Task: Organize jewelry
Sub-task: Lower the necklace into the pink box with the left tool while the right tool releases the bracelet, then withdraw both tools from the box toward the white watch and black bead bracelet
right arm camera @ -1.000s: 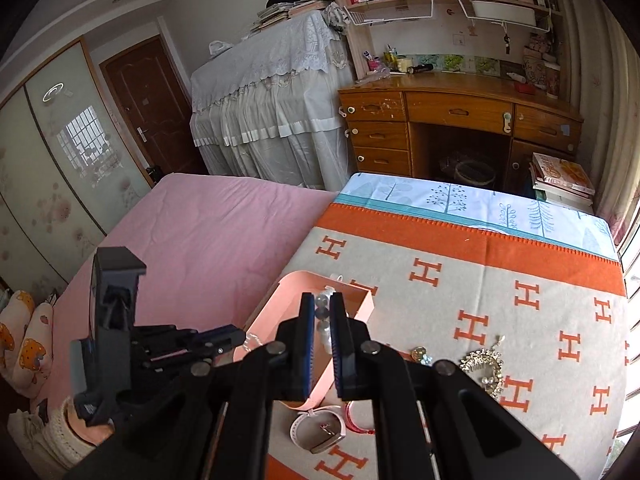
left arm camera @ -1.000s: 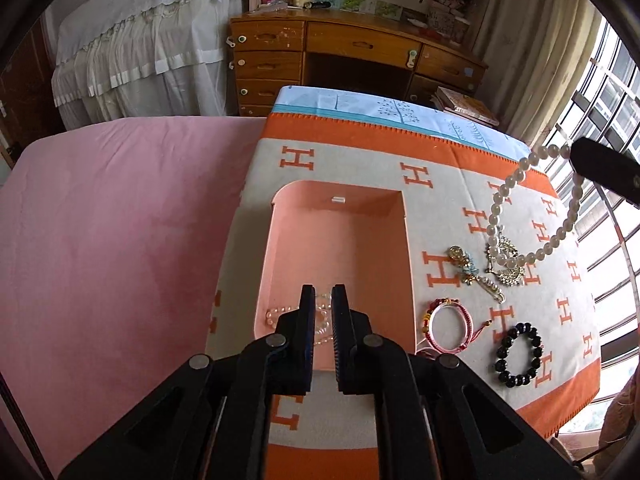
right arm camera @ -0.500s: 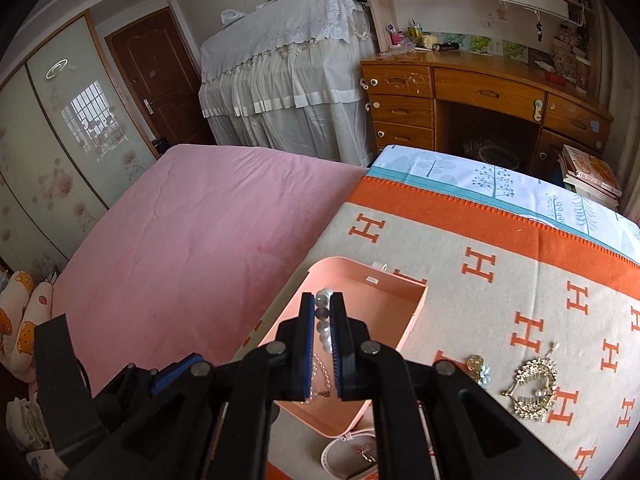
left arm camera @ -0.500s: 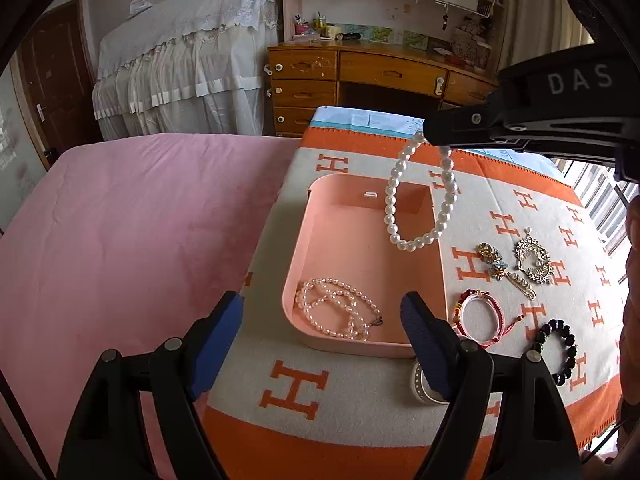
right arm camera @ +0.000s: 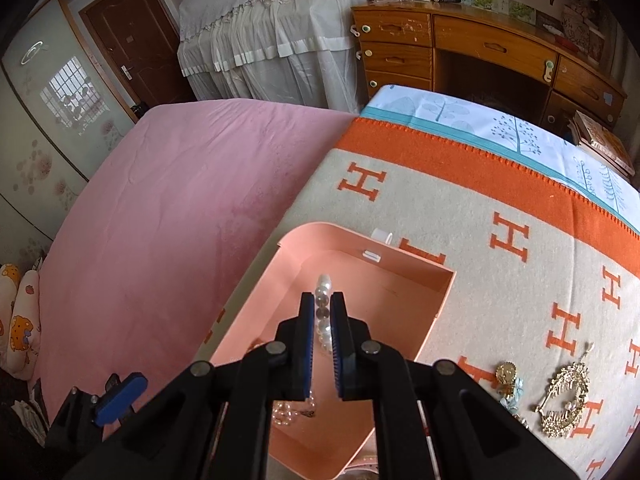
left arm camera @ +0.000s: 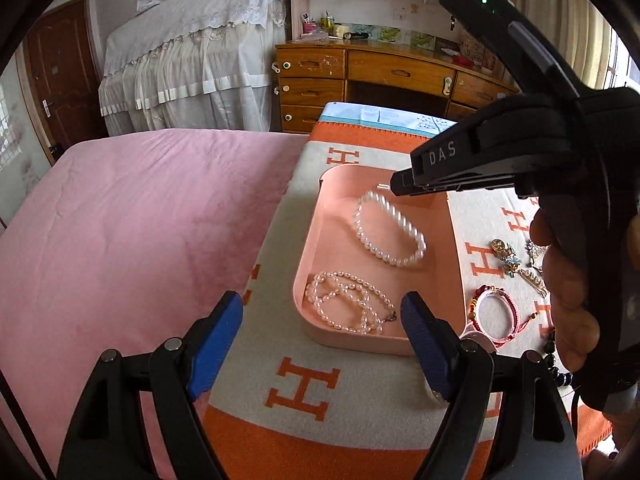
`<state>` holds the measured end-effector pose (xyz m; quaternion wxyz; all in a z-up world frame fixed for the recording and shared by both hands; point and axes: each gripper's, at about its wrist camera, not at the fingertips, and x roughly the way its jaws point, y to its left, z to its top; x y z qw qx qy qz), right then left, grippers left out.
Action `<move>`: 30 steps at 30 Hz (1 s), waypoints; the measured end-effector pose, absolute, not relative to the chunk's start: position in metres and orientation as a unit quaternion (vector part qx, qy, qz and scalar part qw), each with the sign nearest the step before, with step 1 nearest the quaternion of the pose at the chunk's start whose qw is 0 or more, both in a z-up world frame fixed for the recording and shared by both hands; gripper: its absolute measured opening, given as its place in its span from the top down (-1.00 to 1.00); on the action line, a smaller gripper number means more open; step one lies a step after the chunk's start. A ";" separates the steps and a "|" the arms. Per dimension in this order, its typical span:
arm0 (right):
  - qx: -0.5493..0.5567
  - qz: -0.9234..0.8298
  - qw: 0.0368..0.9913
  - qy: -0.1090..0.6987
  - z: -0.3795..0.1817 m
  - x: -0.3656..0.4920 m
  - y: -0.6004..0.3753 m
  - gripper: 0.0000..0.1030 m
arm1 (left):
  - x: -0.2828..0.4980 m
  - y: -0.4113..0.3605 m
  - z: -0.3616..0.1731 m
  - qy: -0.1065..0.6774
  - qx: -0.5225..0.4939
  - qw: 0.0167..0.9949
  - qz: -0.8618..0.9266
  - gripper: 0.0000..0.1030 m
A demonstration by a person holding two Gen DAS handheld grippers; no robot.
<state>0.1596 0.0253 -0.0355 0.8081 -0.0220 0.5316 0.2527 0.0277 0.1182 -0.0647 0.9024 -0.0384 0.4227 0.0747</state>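
Observation:
A pink tray (left arm camera: 308, 280) lies on the H-patterned blanket (left arm camera: 304, 392). A small pearl necklace (left arm camera: 348, 304) sits coiled at the tray's near end. My left gripper (left arm camera: 320, 340) stands open just in front of that end, with nothing between its blue pads. My right gripper (left arm camera: 400, 188) reaches over the far end of the tray from the right. It (right arm camera: 322, 308) is shut on a big-bead pearl strand (left arm camera: 388, 232), which droops in a loop into the tray. In the right wrist view the pearls (right arm camera: 323, 300) show between the pads.
Right of the tray lie a red cord bracelet (left arm camera: 496, 312), a gold brooch (left arm camera: 506, 256), black beads (left arm camera: 556, 364) and a gold ornament (right arm camera: 564, 400). A person's hand (left arm camera: 568, 296) holds the right gripper. A pink bedsheet (left arm camera: 140, 240) spreads to the left, with a wooden desk (left arm camera: 400, 76) behind.
My left gripper opened and drew back, leaving the small pearl necklace in the tray. My right gripper carried the pearl strand leftward over the tray and lowered it in.

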 end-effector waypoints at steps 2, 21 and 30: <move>-0.018 0.246 0.802 0.544 -0.043 0.162 0.021 0.79 | 0.028 0.119 -0.066 0.422 -0.039 0.903 0.075 -0.55; 0.027 0.238 0.847 0.475 -0.007 0.122 -0.039 0.39 | 0.024 0.102 -0.062 0.424 -0.031 0.903 0.065 -0.58; 0.061 0.224 0.876 0.423 0.021 0.092 -0.096 0.15 | 0.021 0.078 -0.051 0.418 -0.020 0.907 0.052 -0.61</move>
